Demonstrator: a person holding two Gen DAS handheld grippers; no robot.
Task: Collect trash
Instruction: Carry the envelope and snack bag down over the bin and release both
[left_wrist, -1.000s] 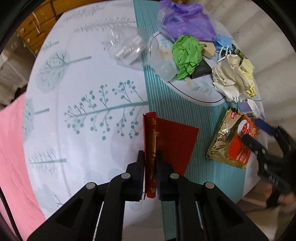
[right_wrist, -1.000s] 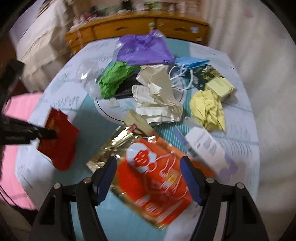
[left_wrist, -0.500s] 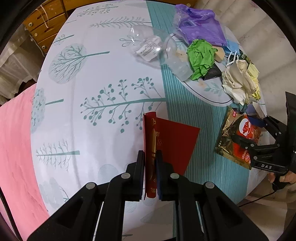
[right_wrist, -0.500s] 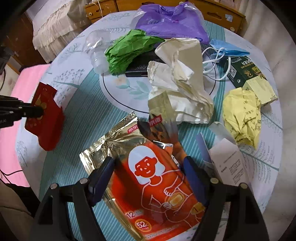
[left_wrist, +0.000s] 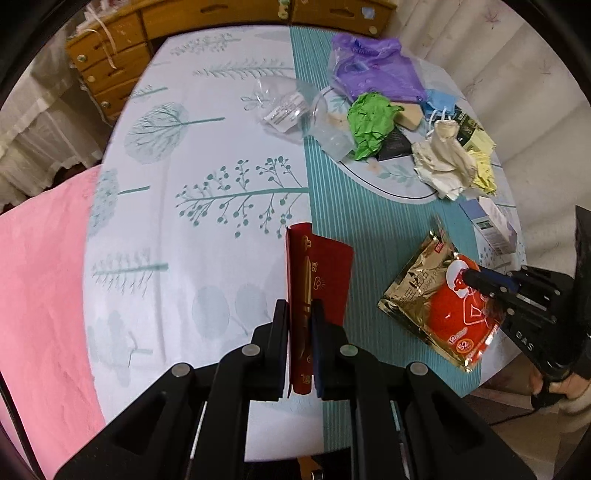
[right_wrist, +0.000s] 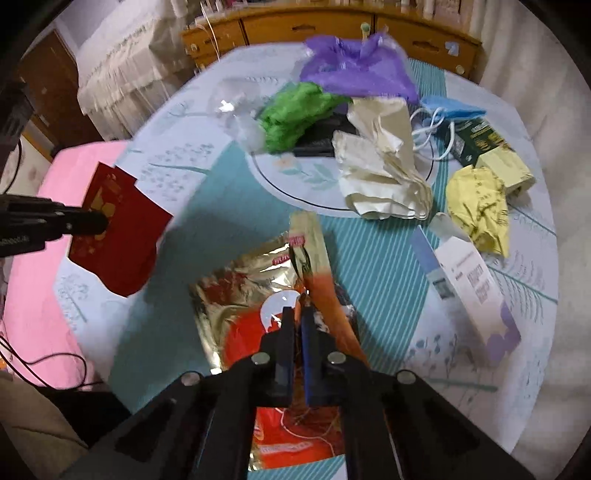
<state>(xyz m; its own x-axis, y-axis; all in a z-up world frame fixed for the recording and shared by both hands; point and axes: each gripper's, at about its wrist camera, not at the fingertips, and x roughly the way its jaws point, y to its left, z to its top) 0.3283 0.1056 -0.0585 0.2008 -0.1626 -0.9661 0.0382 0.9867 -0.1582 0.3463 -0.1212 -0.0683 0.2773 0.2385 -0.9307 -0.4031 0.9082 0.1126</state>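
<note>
A red envelope (left_wrist: 325, 269) hangs above the table's near side, and my left gripper (left_wrist: 300, 308) is shut on its lower edge. In the right wrist view the envelope (right_wrist: 122, 243) shows at the left with the left gripper (right_wrist: 99, 223) on it. A gold and red foil packet (right_wrist: 229, 291) lies on the teal stripe. My right gripper (right_wrist: 298, 314) is closing tight on a raised fold of it, pads pressing the foil. From the left wrist view, the right gripper (left_wrist: 471, 276) sits on the packet (left_wrist: 417, 295).
A plate (left_wrist: 391, 184) holds green paper (left_wrist: 369, 123), a purple bag (left_wrist: 373, 70), crumpled white paper (right_wrist: 380, 173) and a clear cup (left_wrist: 325, 129). Yellow paper (right_wrist: 476, 206) and a white box (right_wrist: 472, 291) lie right. A pink cover (left_wrist: 40, 280) lies left, a wooden dresser (right_wrist: 314, 27) behind.
My right gripper went from wide open over the foil packet to shut, pinching up a fold. My left gripper rose with the red envelope, and the table looks farther away.
</note>
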